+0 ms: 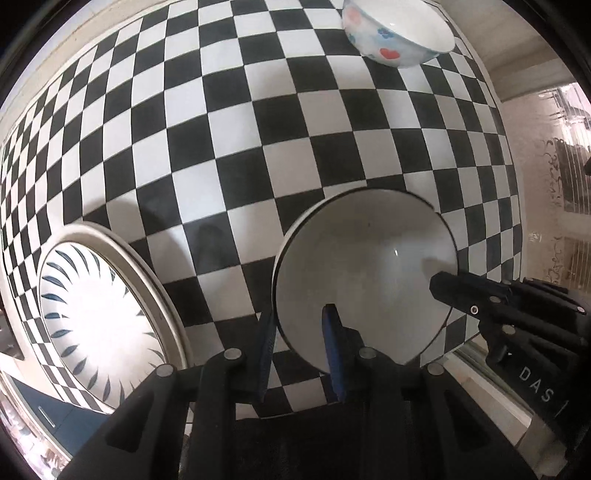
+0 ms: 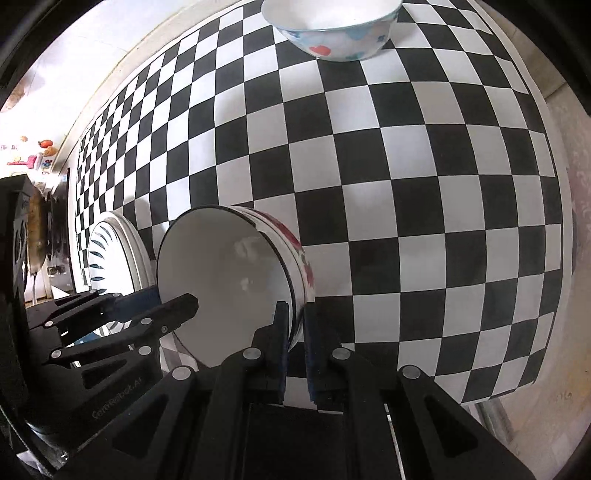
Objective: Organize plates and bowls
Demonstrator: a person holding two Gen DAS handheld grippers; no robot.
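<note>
black grippers [image 1: 301,354] – blue pads [image 1: 334,354], silver screws – white lettering

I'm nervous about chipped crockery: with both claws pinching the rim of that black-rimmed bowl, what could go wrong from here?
1. The black-rimmed bowl is held only by its thin rim, left claw on one side and right claw opposite; uneven motion might make it slip or twist out.
2. The patterned plate sits close beside it; swinging that way might knock the two together.
3. The hearts bowl stands farther across the checkered cloth; lowering one bowl into the other too fast could chip them.

Left gripper [image 1: 301,325], right gripper [image 2: 295,325]: steeply down; jaws clamped.
</note>
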